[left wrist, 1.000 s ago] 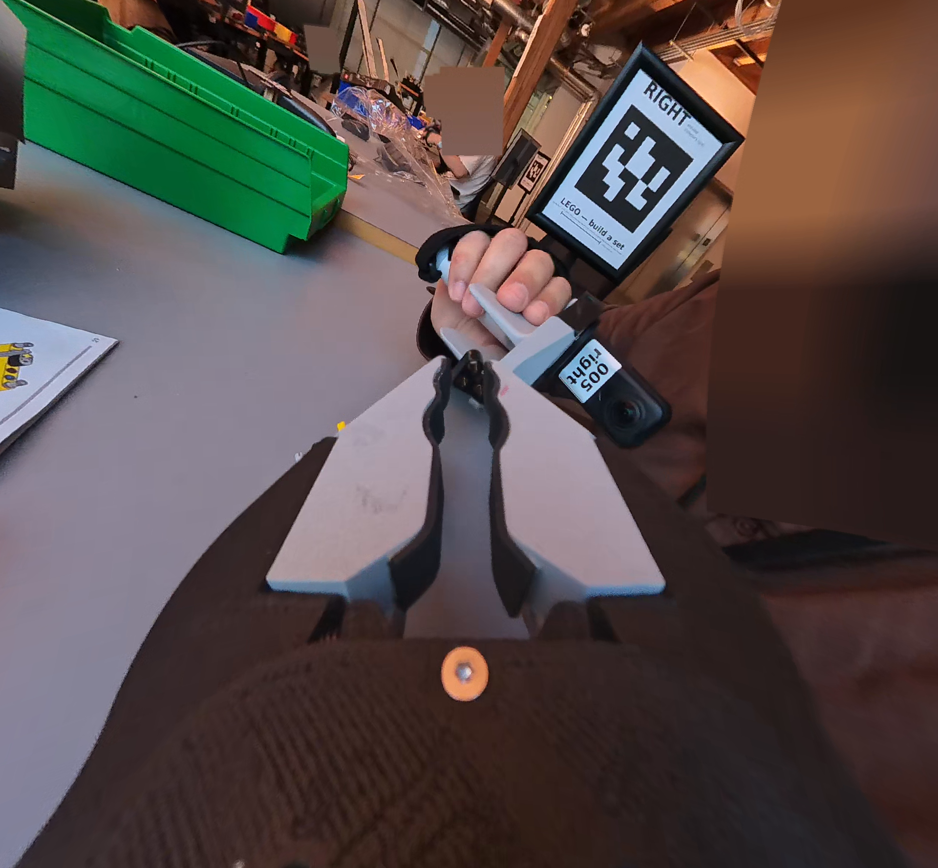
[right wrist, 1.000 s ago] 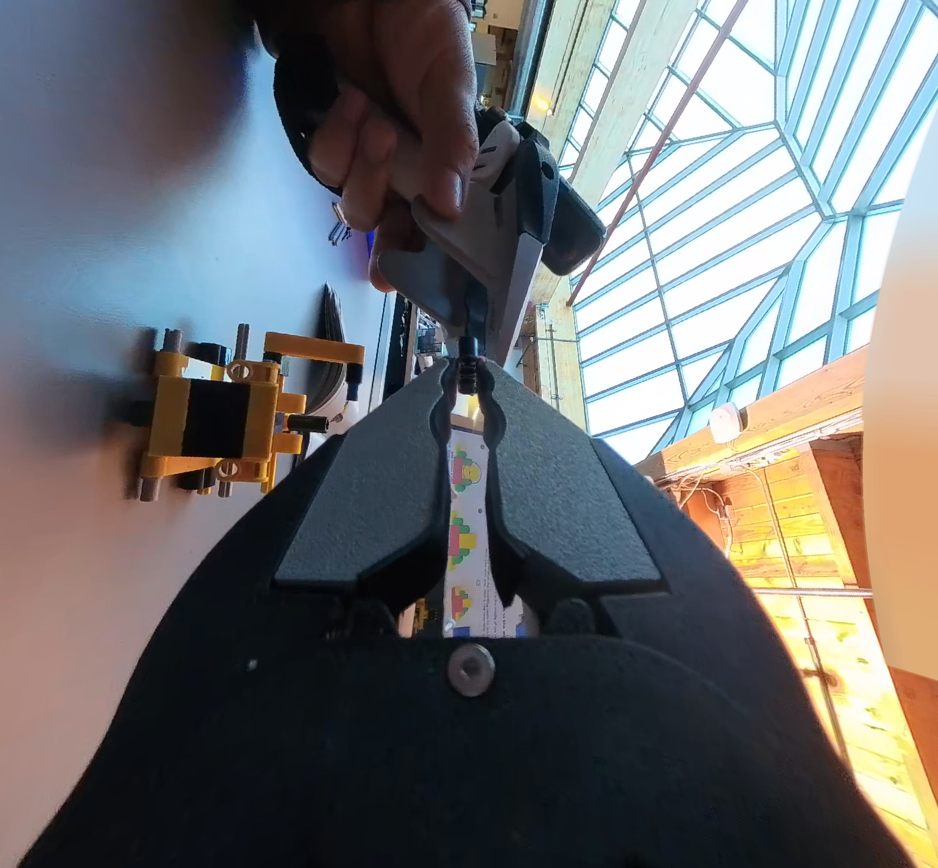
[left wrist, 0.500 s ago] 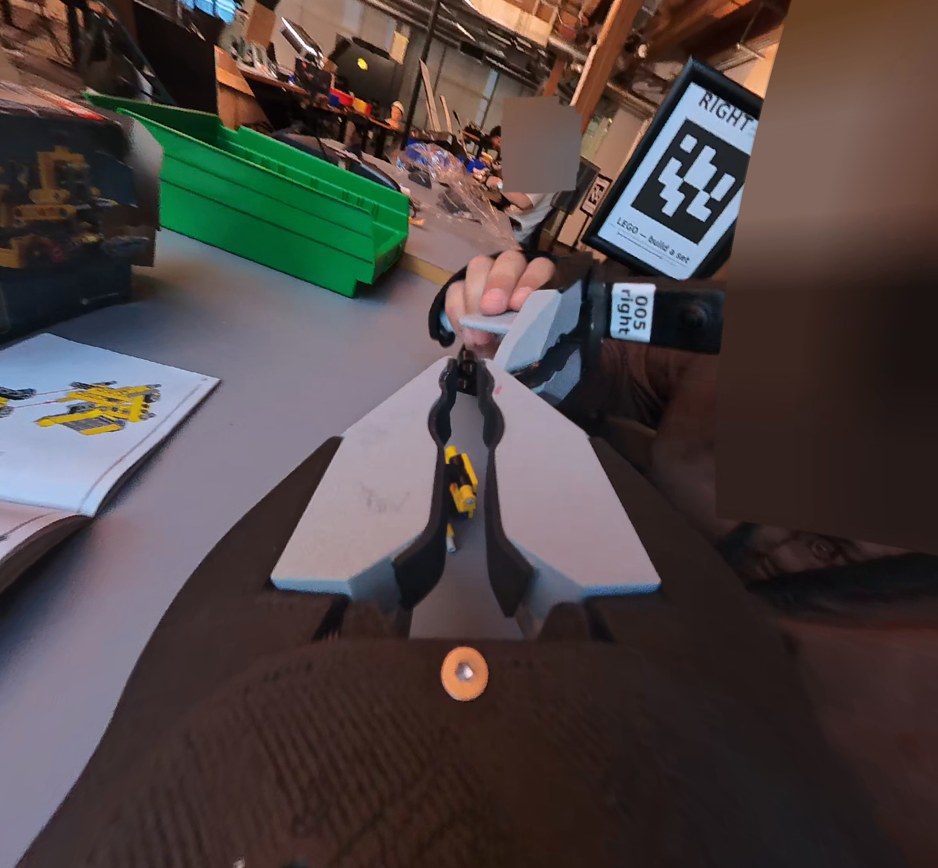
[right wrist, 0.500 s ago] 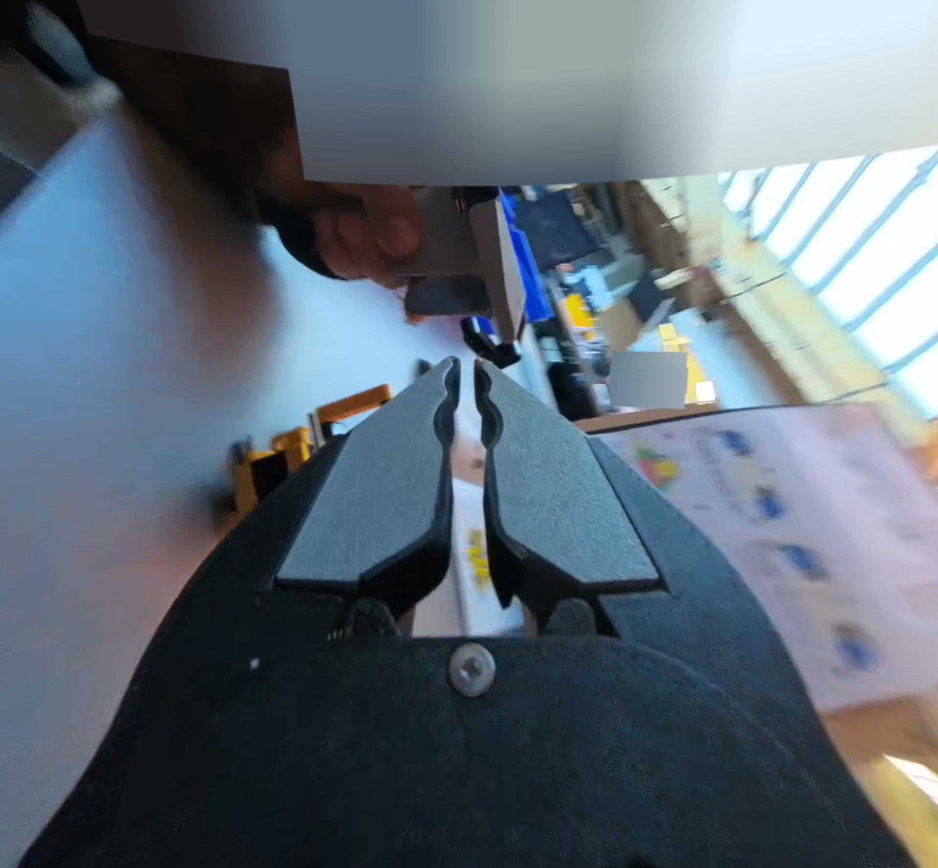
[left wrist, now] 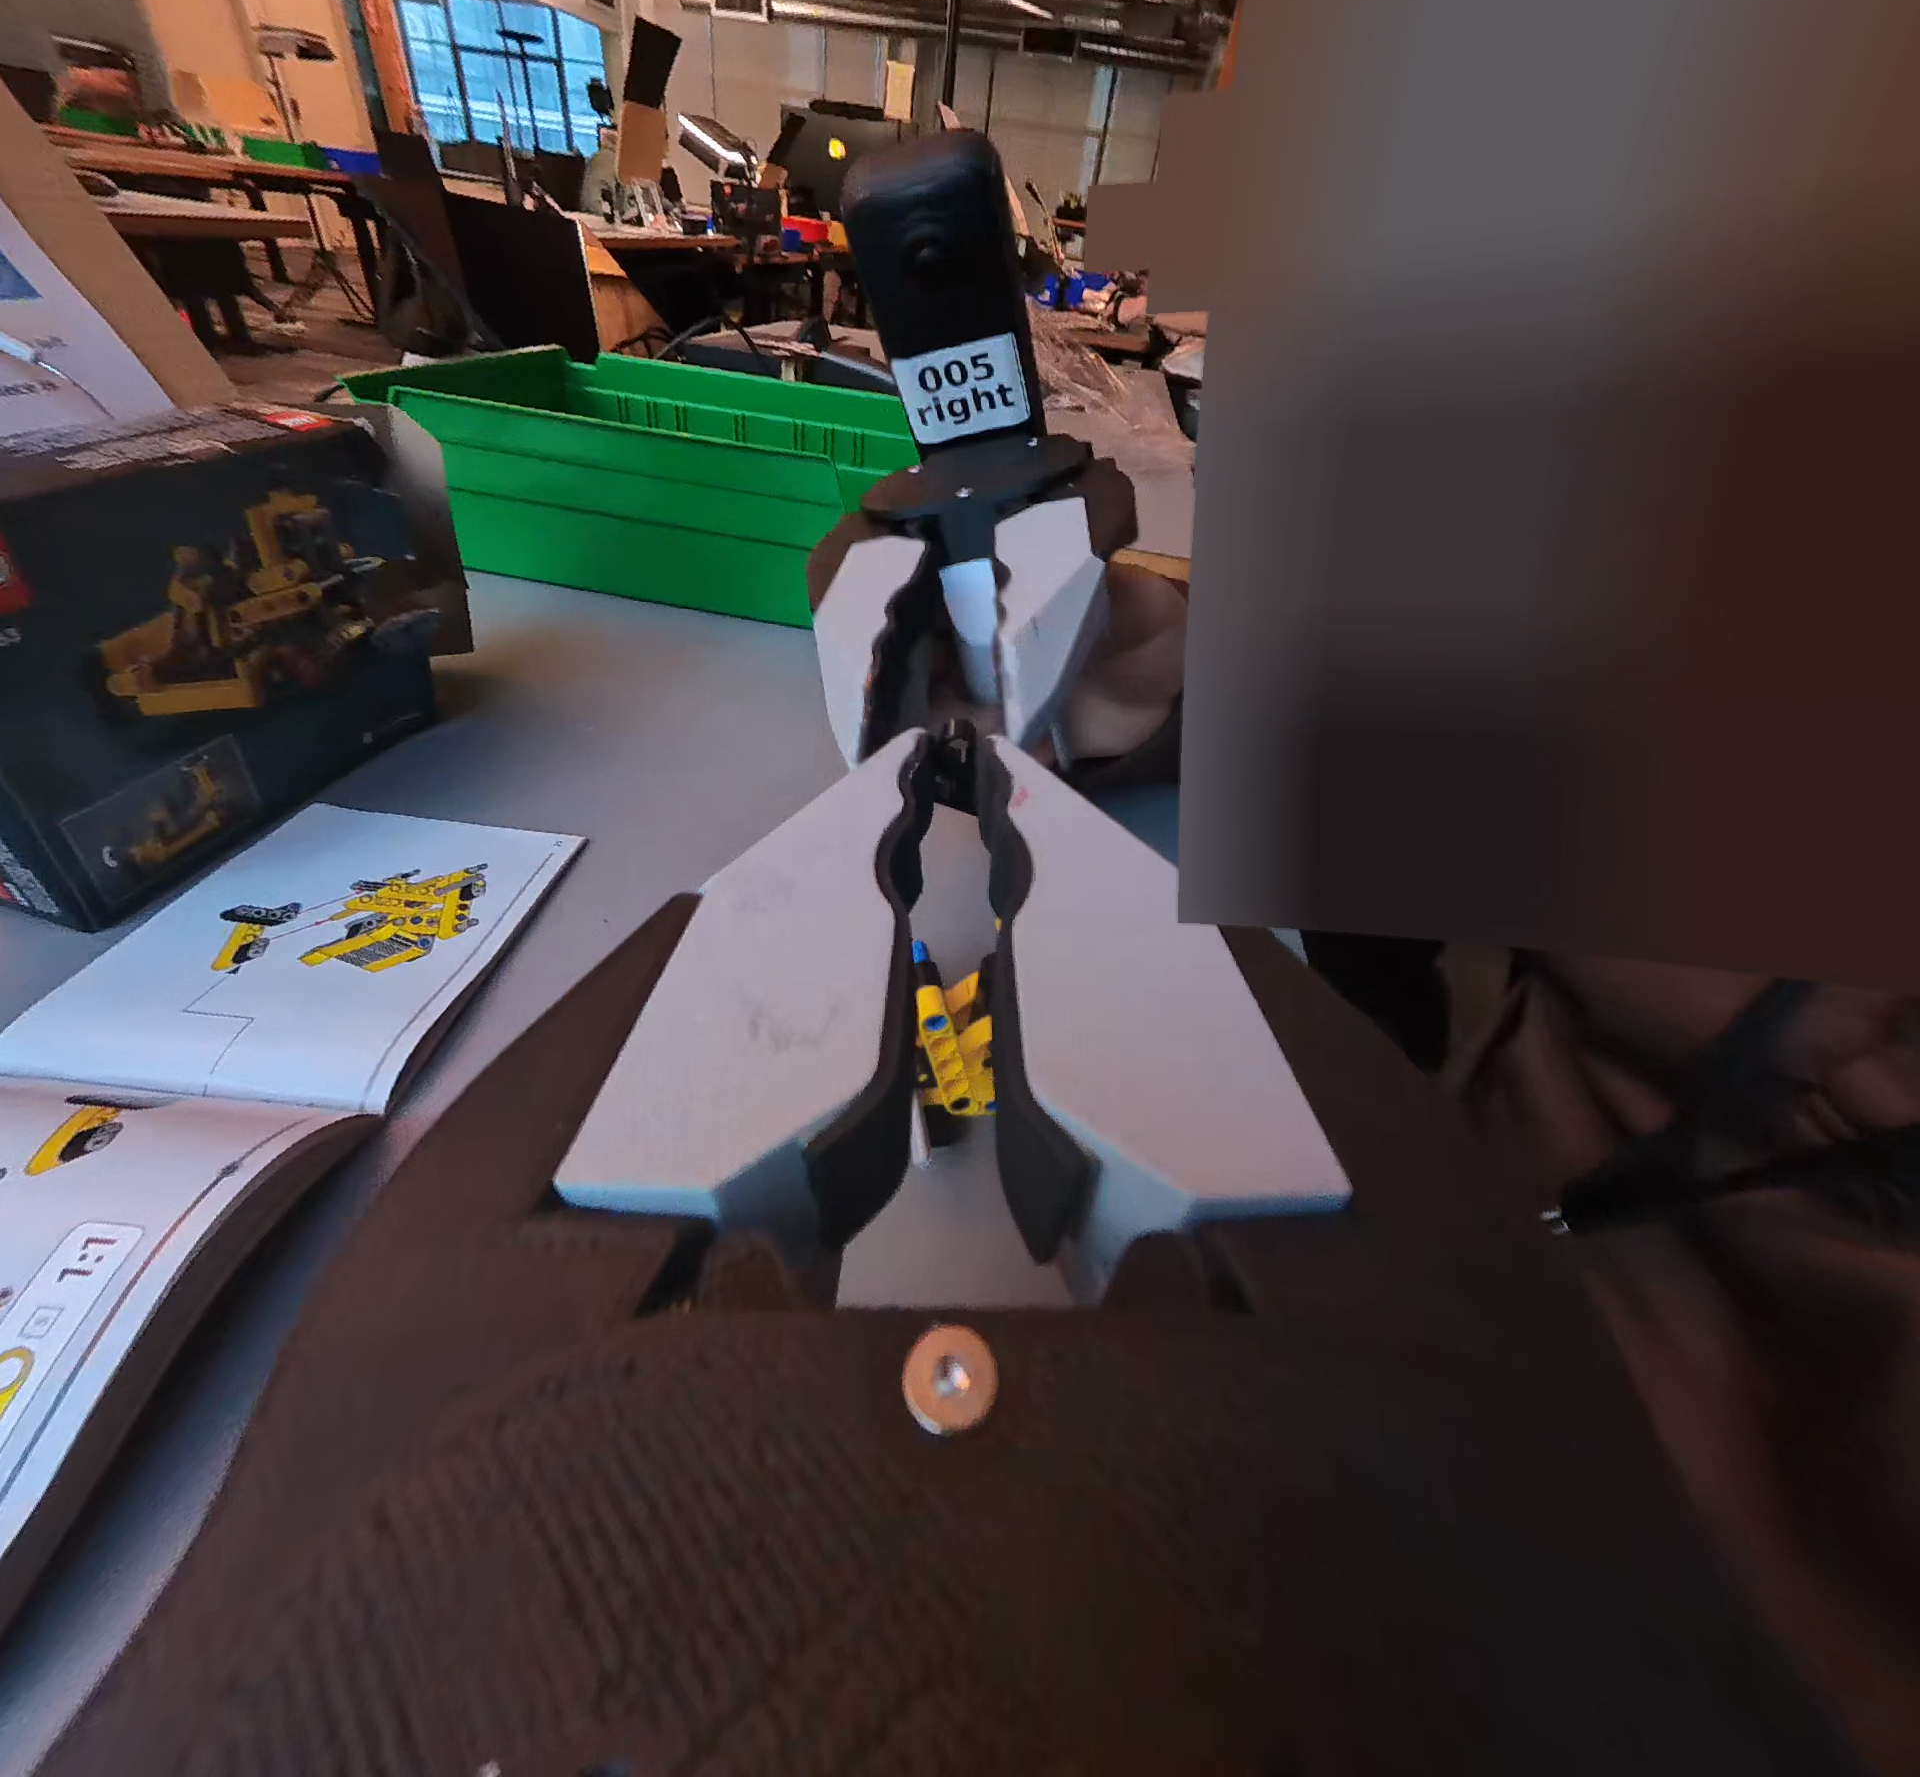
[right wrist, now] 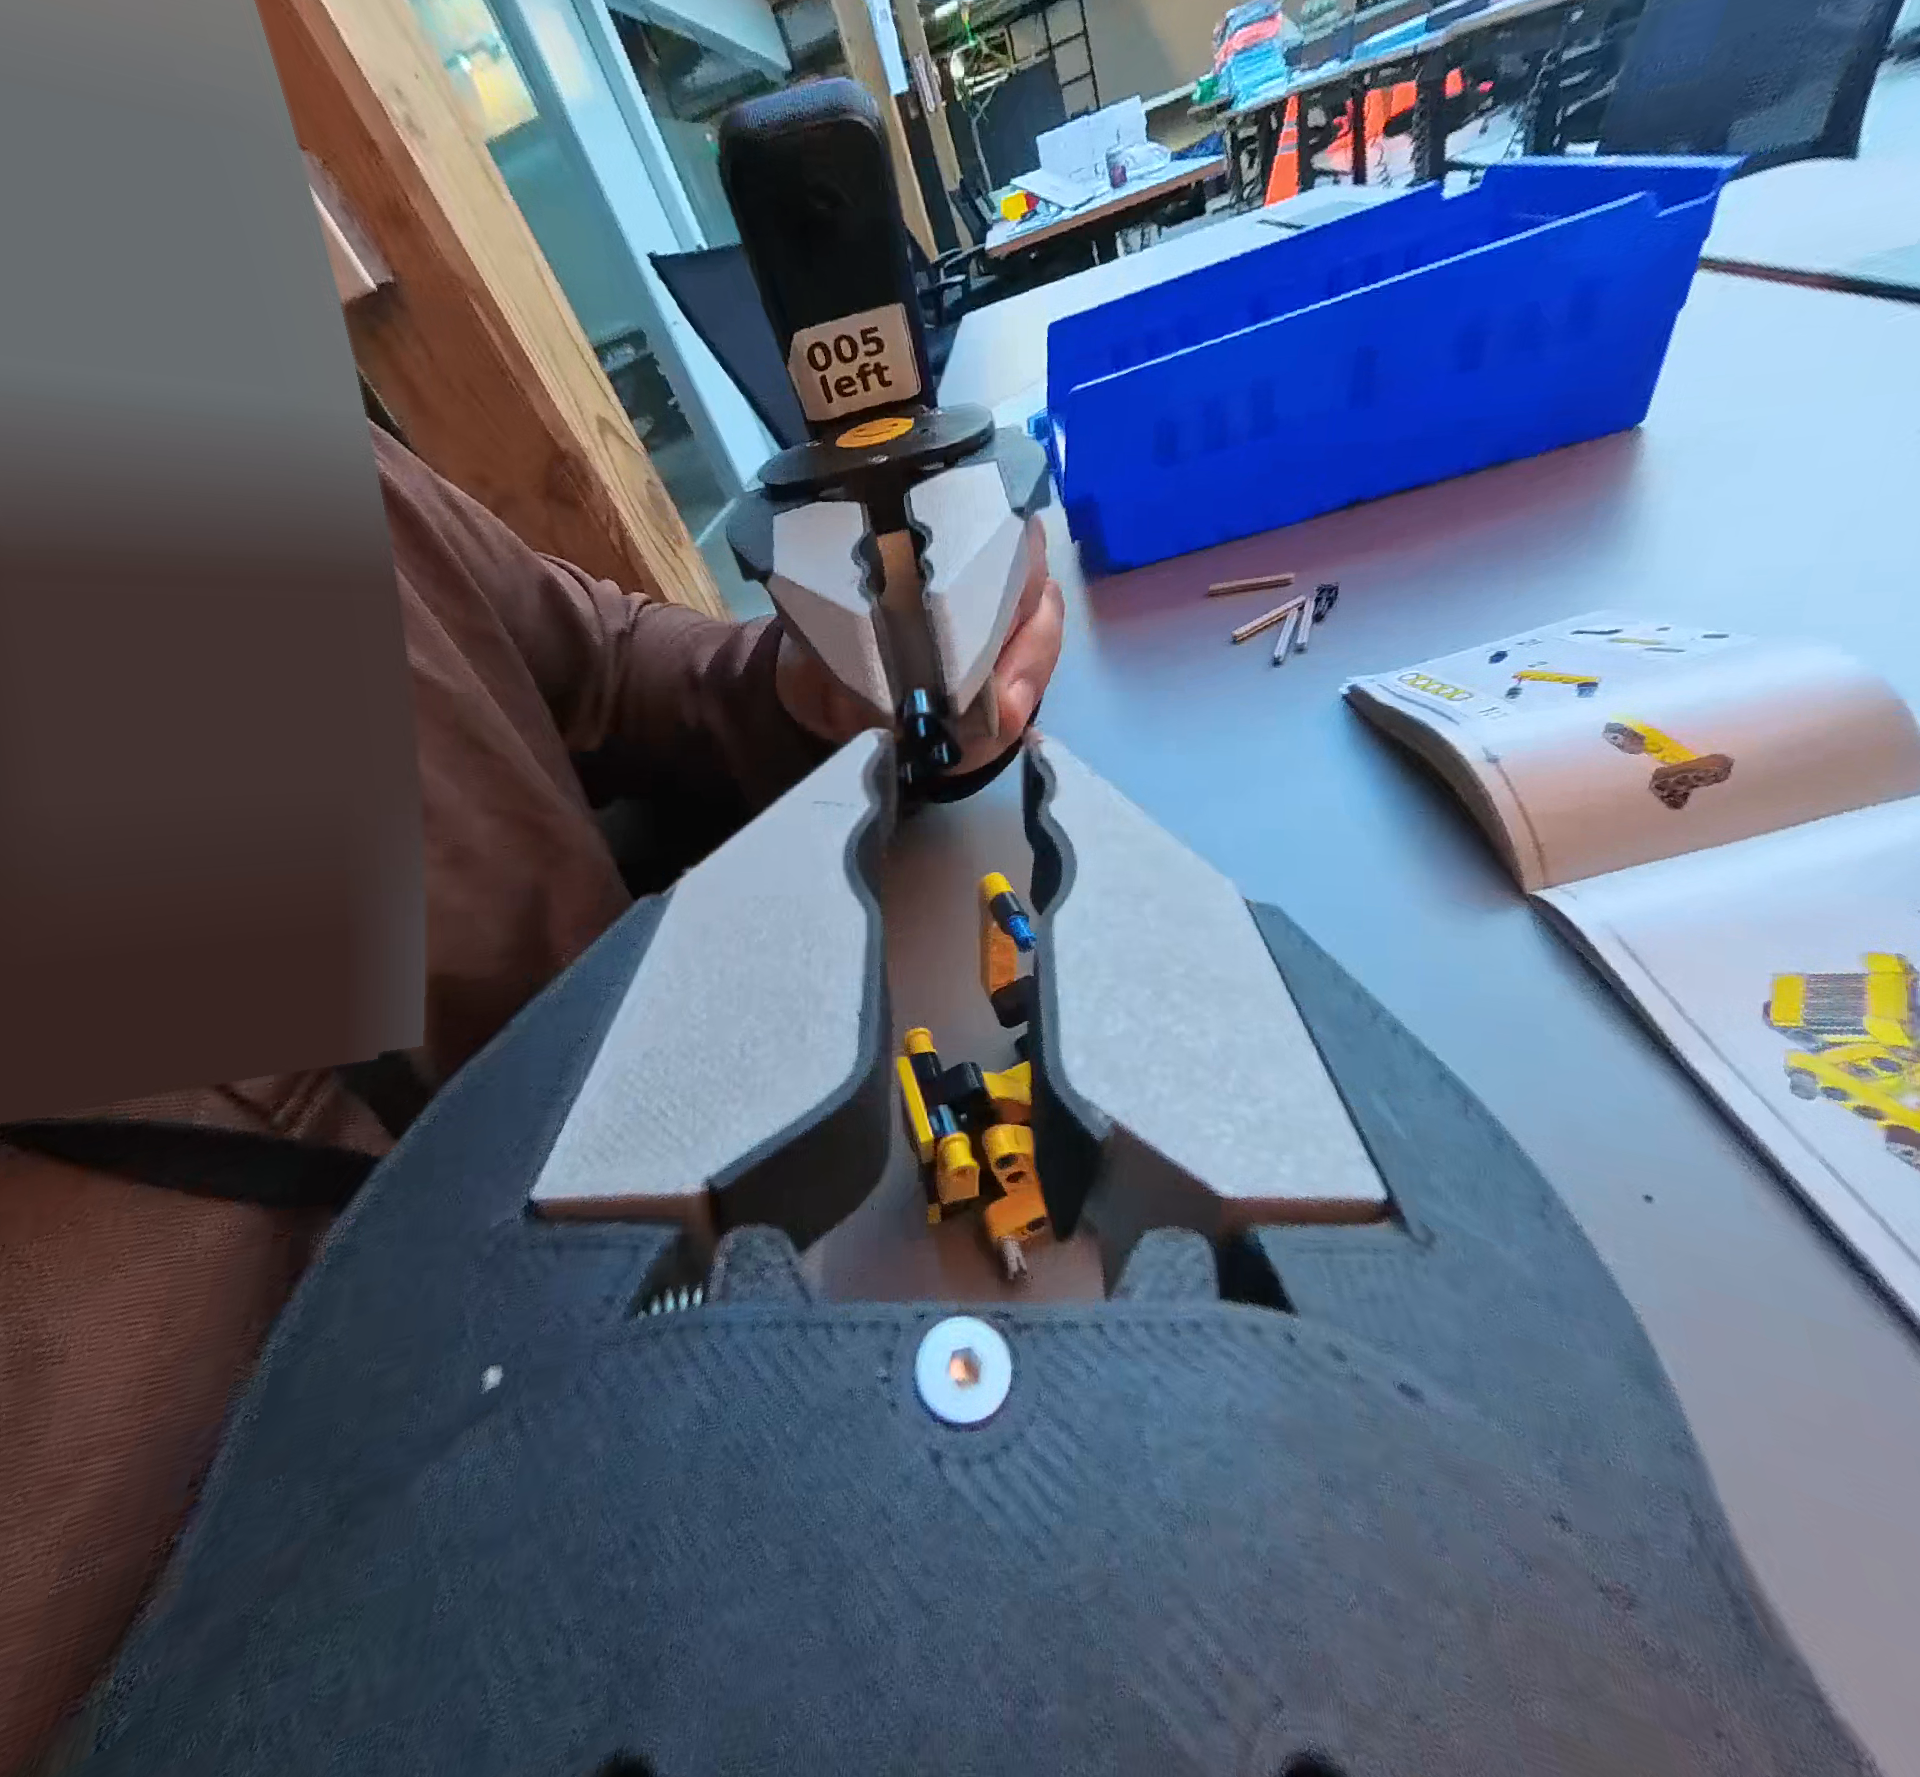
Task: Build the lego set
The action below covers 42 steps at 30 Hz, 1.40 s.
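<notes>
My left gripper [left wrist: 954,763] is shut on a small black lego connector [left wrist: 952,771], held in the air above the grey table. The right wrist view shows the same connector [right wrist: 923,732] at the left gripper's tips [right wrist: 920,701]. My right gripper [right wrist: 961,756] is open and empty, facing the left one tip to tip; its left finger is close beside the connector. It shows in the left wrist view [left wrist: 951,688] too. A yellow and black lego assembly [right wrist: 977,1145] lies on the table below both grippers, seen between the fingers [left wrist: 951,1041].
An open instruction booklet [left wrist: 312,958] and the lego box [left wrist: 208,626] lie at the left, a green bin [left wrist: 644,480] behind. In the right wrist view a blue bin [right wrist: 1351,377], several loose axles [right wrist: 1278,615] and the booklet [right wrist: 1662,792] lie to the right. Less than 4 cm separates the two grippers' tips.
Both grippers were shut on the black connector. The right one let go and opened wide. Both turned upright and now face each other over the yellow assembly.
</notes>
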### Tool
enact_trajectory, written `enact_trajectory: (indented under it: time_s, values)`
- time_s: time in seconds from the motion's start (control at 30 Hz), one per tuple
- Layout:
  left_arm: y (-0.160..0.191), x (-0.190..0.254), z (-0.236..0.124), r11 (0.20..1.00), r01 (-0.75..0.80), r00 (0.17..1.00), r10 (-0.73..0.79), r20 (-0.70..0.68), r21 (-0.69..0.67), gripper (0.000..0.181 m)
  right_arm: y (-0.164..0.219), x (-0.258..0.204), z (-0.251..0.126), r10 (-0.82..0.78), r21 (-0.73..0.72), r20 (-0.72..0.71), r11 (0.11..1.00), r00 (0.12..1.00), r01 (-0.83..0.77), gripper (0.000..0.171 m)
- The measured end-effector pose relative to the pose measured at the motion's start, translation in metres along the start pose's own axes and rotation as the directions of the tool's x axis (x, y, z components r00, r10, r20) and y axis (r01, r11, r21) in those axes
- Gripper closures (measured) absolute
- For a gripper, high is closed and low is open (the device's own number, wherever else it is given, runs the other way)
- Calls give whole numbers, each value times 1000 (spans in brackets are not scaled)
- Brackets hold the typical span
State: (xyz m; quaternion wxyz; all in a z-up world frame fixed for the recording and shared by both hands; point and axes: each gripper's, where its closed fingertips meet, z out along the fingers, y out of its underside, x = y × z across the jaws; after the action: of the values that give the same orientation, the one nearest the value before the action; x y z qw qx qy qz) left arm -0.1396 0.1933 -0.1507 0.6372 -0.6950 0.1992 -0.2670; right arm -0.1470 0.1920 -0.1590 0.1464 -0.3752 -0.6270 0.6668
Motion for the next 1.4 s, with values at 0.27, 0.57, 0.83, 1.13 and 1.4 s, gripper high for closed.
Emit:
enact_trajectory:
  time_s: [0.27,0.57,0.83,1.13,1.4]
  values:
    - [2,-1,1,1000,18,1000,-18,-3,-1,176,0,-2,0,-220,-35,-79,975,972,218,166]
    - [2,3,3,999,33,999,-33,-25,1,176,1,-6,1,-356,-62,-100,934,929,352,168]
    - [8,4,4,995,99,993,-100,-57,-25,176,6,-6,-1,-393,-95,-84,918,916,386,168]
    - [15,1,5,988,144,987,-147,-58,-51,176,12,-2,-1,-389,-117,-80,918,918,379,168]
    - [14,3,6,988,146,987,-149,-58,-45,176,11,-3,-2,-460,-119,-98,886,882,449,168]
